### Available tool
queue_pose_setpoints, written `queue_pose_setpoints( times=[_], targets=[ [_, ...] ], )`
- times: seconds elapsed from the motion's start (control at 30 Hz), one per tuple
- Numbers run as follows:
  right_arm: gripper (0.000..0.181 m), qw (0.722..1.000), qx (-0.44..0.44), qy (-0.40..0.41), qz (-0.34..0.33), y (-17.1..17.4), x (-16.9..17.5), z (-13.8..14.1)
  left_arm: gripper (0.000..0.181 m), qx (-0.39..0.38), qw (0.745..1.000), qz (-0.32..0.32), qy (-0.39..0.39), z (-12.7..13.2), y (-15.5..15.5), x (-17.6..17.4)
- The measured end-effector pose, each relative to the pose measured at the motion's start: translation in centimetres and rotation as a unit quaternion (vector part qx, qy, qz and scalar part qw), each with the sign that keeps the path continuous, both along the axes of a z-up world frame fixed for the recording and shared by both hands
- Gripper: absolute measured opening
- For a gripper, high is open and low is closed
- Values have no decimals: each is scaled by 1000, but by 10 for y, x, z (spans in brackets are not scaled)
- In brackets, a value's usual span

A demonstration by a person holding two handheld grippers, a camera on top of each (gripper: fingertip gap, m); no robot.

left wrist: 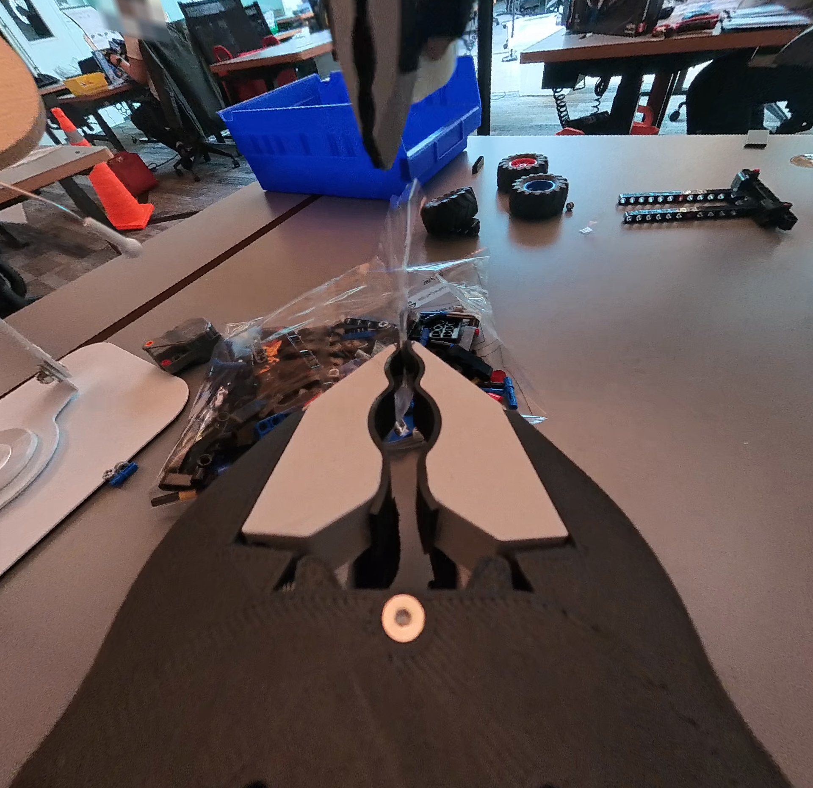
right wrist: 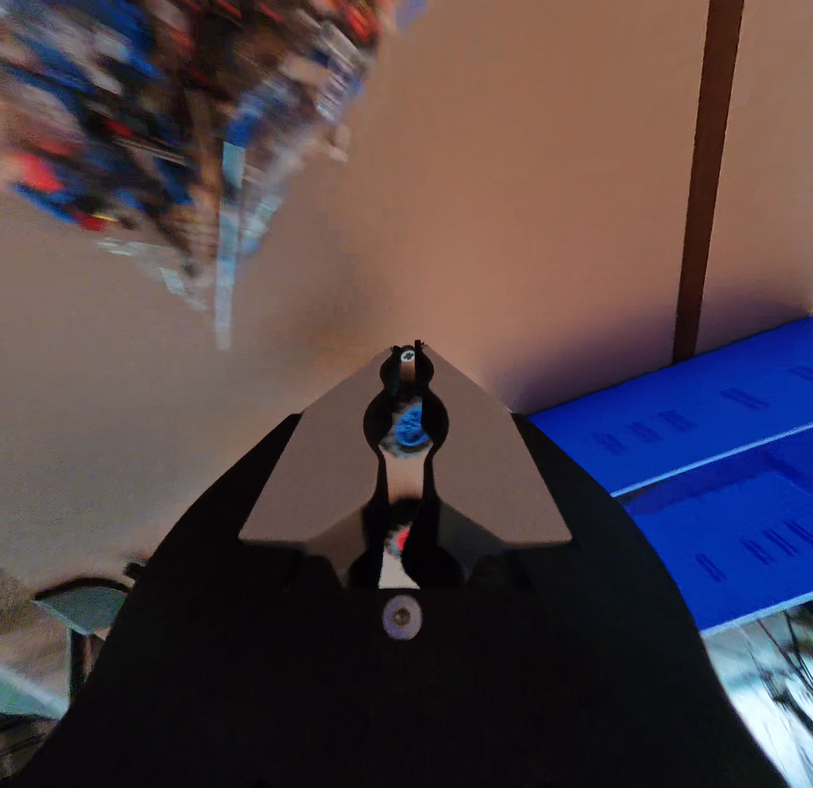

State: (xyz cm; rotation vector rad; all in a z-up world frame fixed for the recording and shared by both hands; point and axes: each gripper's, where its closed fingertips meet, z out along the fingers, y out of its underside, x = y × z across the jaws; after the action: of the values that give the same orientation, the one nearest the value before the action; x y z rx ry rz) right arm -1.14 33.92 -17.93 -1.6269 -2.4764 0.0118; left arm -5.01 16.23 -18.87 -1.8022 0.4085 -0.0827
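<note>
My left gripper (left wrist: 404,348) is shut on the top edge of a clear plastic bag (left wrist: 308,370) full of blue, black and red building pieces, which lies on the grey table. A thin strip of the bag (left wrist: 407,247) is stretched upward. My right gripper (left wrist: 383,161) hangs tip-down above it, close to the strip's top end. In the right wrist view the right gripper (right wrist: 407,348) has its jaws together, with a small pale round bit between the tips. The bag (right wrist: 154,106) is blurred at upper left, apart from the tips.
A blue bin (left wrist: 308,150) stands at the table's far edge; it also shows in the right wrist view (right wrist: 704,480). Three black tyres (left wrist: 539,194) and a black beam assembly (left wrist: 704,208) lie to the right. A white stand base (left wrist: 88,414) and a black block (left wrist: 182,344) are on the left. The grippers' ends are close to 20 cm from one another.
</note>
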Motion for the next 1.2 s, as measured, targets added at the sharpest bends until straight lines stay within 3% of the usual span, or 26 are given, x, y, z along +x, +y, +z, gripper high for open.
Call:
queue_pose_setpoints(
  times=[0.1,0.2,0.27,0.33,0.43,0.57,0.67,0.93,1.2],
  targets=[
    [4,992,-76,90,47,-71,3,27,0,2,1000,4,-1,1,0,-2],
    [4,985,-97,120,80,-118,1,21,0,5,1000,6,-4,2,0,-3],
    [6,986,-69,132,74,-123,-11,5,0,8,1000,6,-6,3,-1,-3],
    [31,988,-58,127,64,-124,-17,-11,0,8,1000,5,-6,3,-1,-3],
    [25,989,-67,124,46,-123,-11,-11,0,9,1000,1,-2,4,-3,-1],
    [19,984,-34,175,15,-102,-10,32,0,-8,1000,-28,10,0,-5,12],
    [19,972,-41,228,39,-116,-37,59,0,-24,997,-67,32,-6,-11,30],
    [22,974,-26,196,114,-165,-129,3,0,-65,986,-140,66,-27,-40,63],
    [26,991,26,127,23,-165,-210,-48,0,-73,981,-157,87,-33,-41,71]
  ],
)
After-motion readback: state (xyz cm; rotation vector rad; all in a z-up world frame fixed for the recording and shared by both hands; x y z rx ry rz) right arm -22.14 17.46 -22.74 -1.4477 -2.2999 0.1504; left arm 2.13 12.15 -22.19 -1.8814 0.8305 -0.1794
